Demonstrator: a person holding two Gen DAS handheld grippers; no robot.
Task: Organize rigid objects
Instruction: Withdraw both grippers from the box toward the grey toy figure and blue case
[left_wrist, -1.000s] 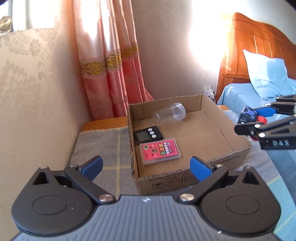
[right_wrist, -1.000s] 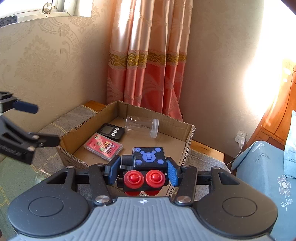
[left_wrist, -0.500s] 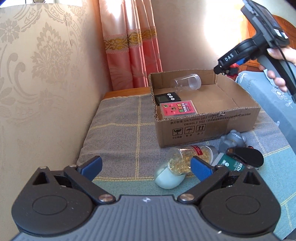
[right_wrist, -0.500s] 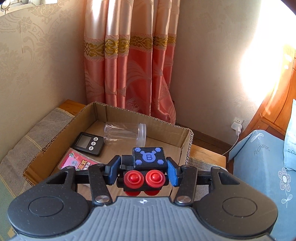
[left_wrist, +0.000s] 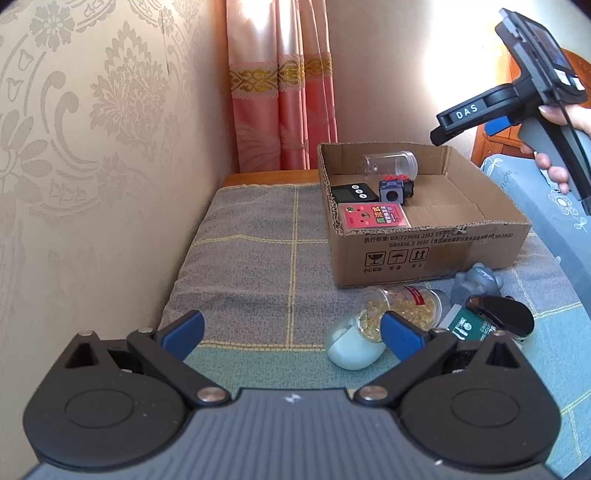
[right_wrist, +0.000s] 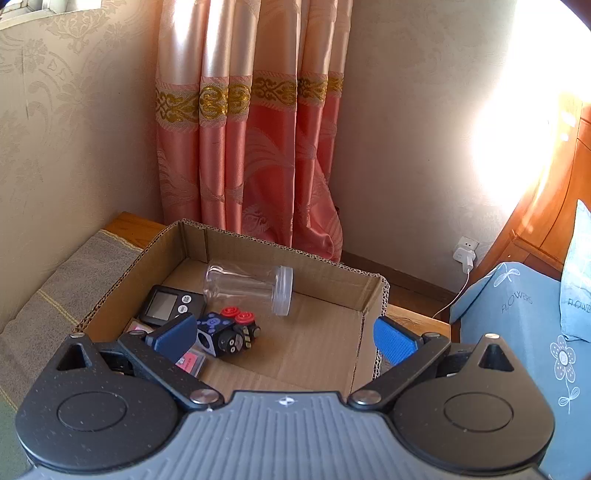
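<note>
With both claws spread and empty, bring your left gripper (left_wrist: 291, 330) toward the capsule jar (left_wrist: 400, 308) at lower right, straddling its body squarely, while your right gripper (right_wrist: 284, 338) clears the box (right_wrist: 369, 291).

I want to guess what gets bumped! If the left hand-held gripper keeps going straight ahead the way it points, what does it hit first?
Probably the grey blanket: the open left hand-held gripper aims at bare cloth. The pill jar lies just to its right, near one fingertip, so depth is hard to judge.
</note>
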